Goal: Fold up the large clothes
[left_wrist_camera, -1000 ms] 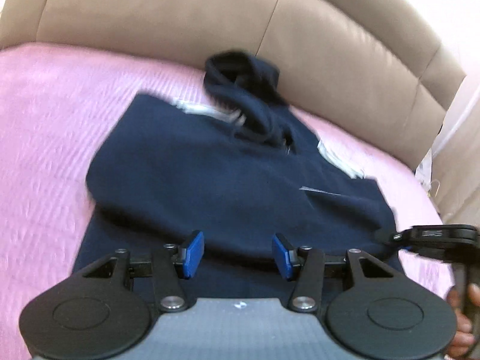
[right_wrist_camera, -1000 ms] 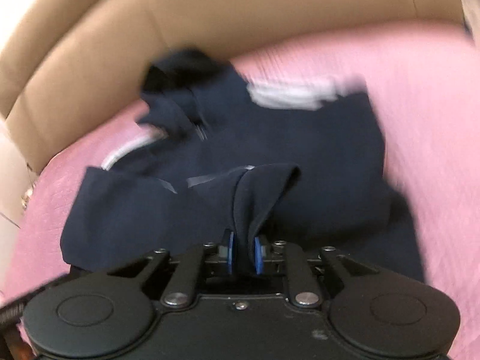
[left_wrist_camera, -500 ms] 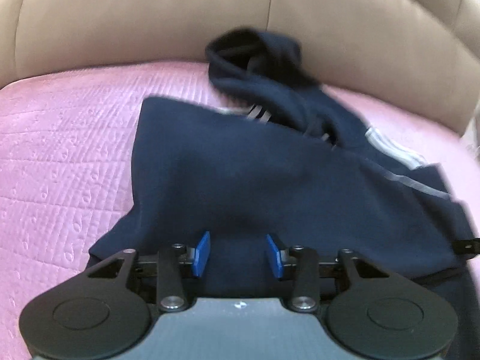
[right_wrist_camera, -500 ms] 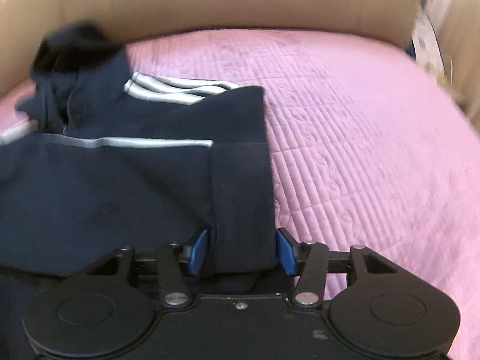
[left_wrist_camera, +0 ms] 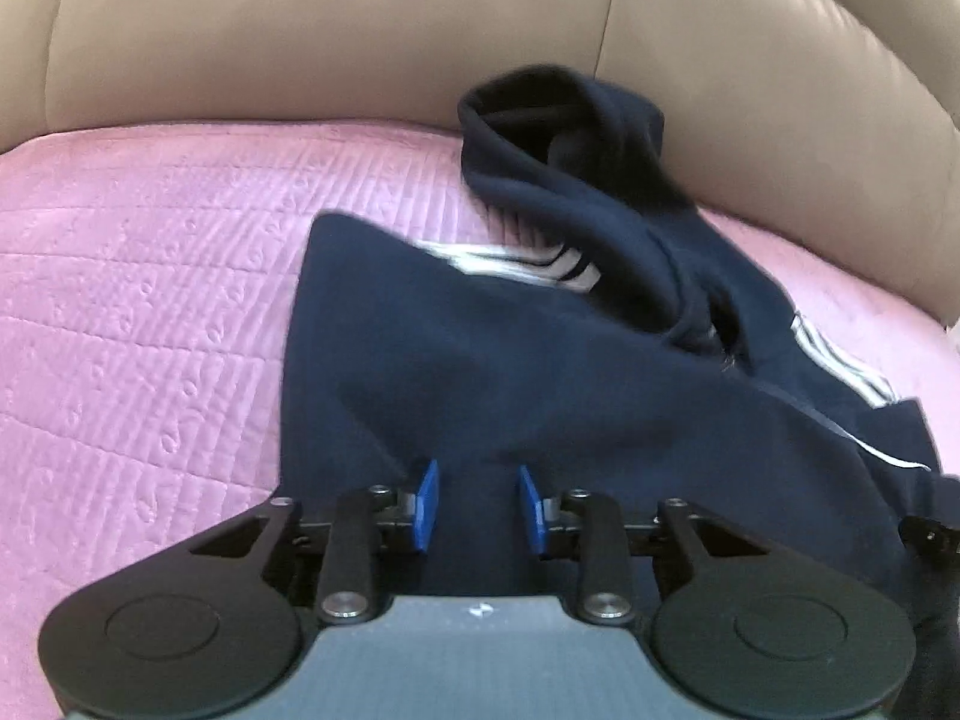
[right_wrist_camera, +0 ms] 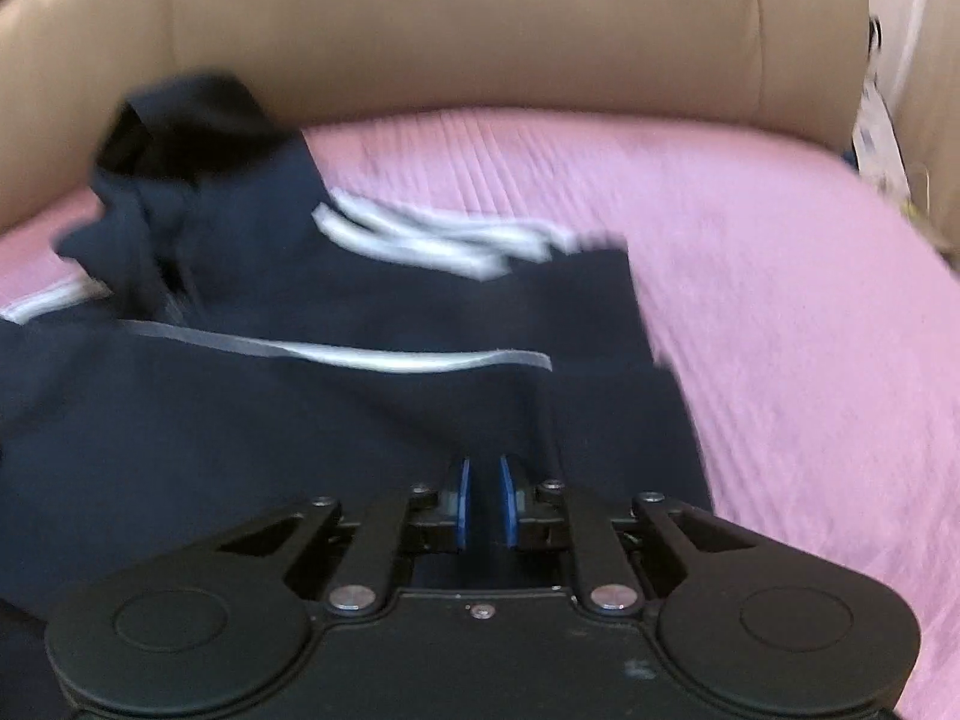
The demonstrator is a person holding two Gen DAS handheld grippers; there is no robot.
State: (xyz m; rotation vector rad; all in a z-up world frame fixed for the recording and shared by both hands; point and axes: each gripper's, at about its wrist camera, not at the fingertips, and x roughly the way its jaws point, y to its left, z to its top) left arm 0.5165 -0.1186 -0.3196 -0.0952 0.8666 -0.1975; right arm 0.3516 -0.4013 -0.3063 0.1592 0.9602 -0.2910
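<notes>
A navy hoodie [left_wrist_camera: 540,372] with white stripes lies on a pink quilted bedspread [left_wrist_camera: 150,300], its hood [left_wrist_camera: 558,138] bunched up against the headboard. My left gripper [left_wrist_camera: 478,504] sits low over the hoodie's near left part. Its jaws are closing, and a ridge of navy cloth rises between the blue pads [left_wrist_camera: 427,501] without being pinched. In the right wrist view the hoodie [right_wrist_camera: 270,420] fills the left half, with the hood [right_wrist_camera: 180,120] at the far left. My right gripper [right_wrist_camera: 483,501] is shut on a fold of the navy cloth near the hoodie's right edge.
A padded beige headboard [left_wrist_camera: 360,30] curves round the far side of the bed. Pink bedspread [right_wrist_camera: 780,330] stretches out to the right of the hoodie. A black piece of the other gripper [left_wrist_camera: 930,534] shows at the right edge of the left wrist view.
The right gripper let go of the lifted cuff, opened around the flat sleeve, then shut on the cloth again. The left gripper moved lower over the hoodie and its jaws narrowed.
</notes>
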